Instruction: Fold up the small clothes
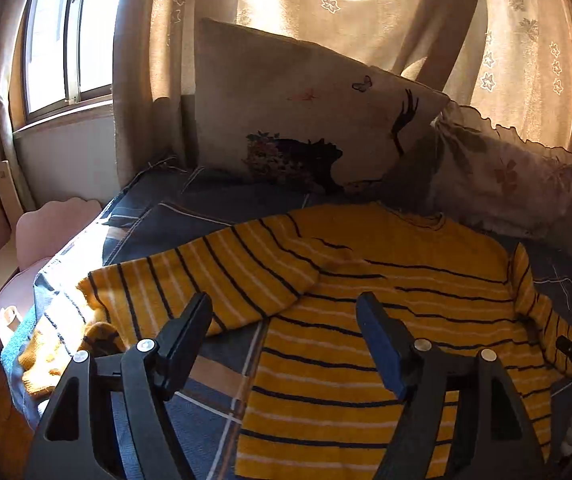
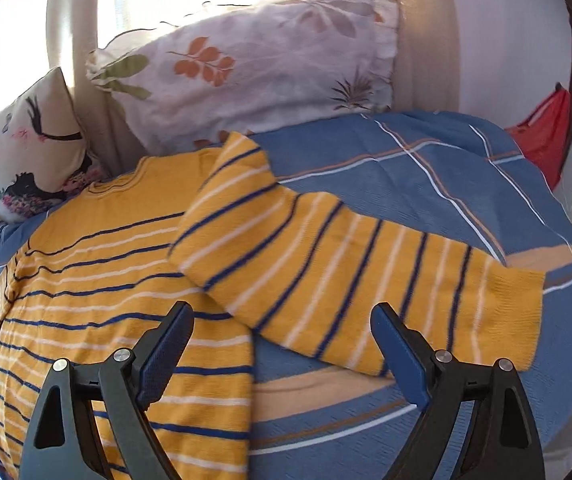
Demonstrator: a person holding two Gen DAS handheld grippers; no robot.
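Observation:
A yellow sweater [image 1: 386,320] with dark blue and white stripes lies flat on the bed, neck toward the pillows. In the left wrist view its left sleeve [image 1: 205,280] spreads out to the left. My left gripper [image 1: 286,304] is open and empty, just above the sleeve and body. In the right wrist view the sweater's body [image 2: 105,280] lies at left and its right sleeve [image 2: 366,280] stretches right across the cover. My right gripper [image 2: 281,316] is open and empty, above where the sleeve meets the body.
A blue plaid bed cover [image 2: 426,168] lies under the sweater. A bird-print cushion [image 1: 306,120] and a leaf-print pillow [image 2: 253,56] lean at the bed's head against curtains [image 1: 366,8]. A window [image 1: 65,36] is at left. A red cloth [image 2: 546,136] hangs at far right.

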